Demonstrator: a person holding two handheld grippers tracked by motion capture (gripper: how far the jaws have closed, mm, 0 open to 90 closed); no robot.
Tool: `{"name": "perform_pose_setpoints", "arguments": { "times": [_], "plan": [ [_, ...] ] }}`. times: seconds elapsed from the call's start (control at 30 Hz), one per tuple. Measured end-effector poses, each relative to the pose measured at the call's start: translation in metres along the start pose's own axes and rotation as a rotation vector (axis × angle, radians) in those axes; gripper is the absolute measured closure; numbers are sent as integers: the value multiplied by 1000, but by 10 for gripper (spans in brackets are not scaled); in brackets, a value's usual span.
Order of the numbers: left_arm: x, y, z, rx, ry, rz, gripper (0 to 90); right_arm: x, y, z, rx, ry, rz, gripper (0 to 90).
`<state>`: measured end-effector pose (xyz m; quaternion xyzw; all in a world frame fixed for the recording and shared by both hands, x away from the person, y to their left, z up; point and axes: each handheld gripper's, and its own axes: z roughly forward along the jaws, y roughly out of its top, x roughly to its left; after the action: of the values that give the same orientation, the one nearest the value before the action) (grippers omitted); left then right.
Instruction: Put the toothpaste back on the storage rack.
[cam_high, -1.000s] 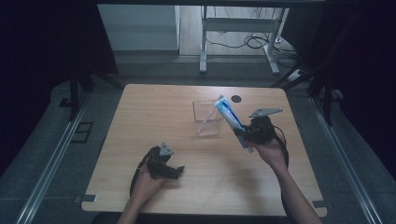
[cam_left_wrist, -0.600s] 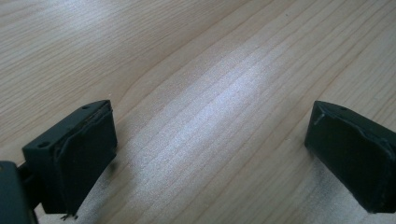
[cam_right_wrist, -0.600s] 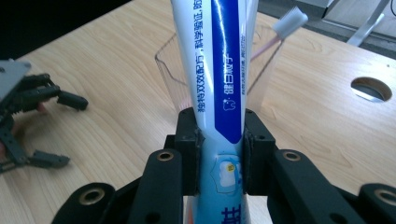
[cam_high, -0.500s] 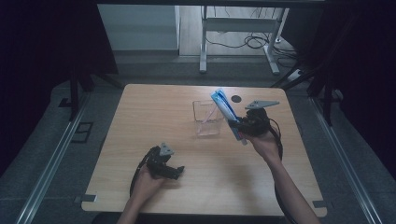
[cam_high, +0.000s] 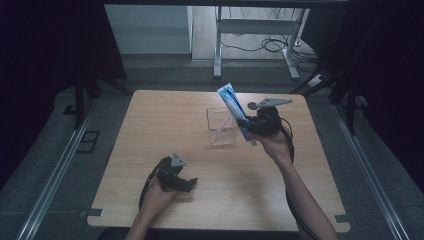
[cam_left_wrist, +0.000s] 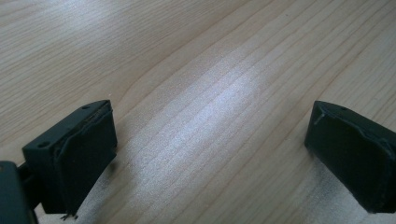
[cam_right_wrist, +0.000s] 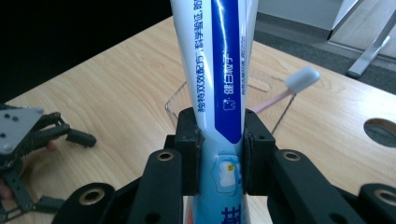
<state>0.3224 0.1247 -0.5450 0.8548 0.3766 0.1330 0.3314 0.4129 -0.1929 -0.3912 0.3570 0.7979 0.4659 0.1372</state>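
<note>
One toothpaste tube (cam_high: 235, 111), clamped in the right gripper (cam_high: 248, 123), has been carried up toward the clear cup (cam_high: 222, 127). A pink toothbrush (cam_right_wrist: 290, 87) is held inside the cup. The left gripper (cam_high: 187, 184) is rested wide open, empty, on the desk (cam_high: 150, 125).

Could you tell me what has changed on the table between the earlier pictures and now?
The right gripper, clamped on the toothpaste tube, has carried it further back and slightly up in the high view, so the tube now leans over the clear container. The grip has not changed. The left gripper rests open on the table in the same spot, and the container with the pink toothbrush has not moved.
</note>
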Motion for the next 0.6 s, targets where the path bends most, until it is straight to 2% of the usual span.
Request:
{"name": "perform_pose_setpoints", "arguments": {
  "times": [0.6],
  "plan": [
    [0,0,0,0,0,1,24,-1,15,19,-64,6,29,724]
  ]
}}
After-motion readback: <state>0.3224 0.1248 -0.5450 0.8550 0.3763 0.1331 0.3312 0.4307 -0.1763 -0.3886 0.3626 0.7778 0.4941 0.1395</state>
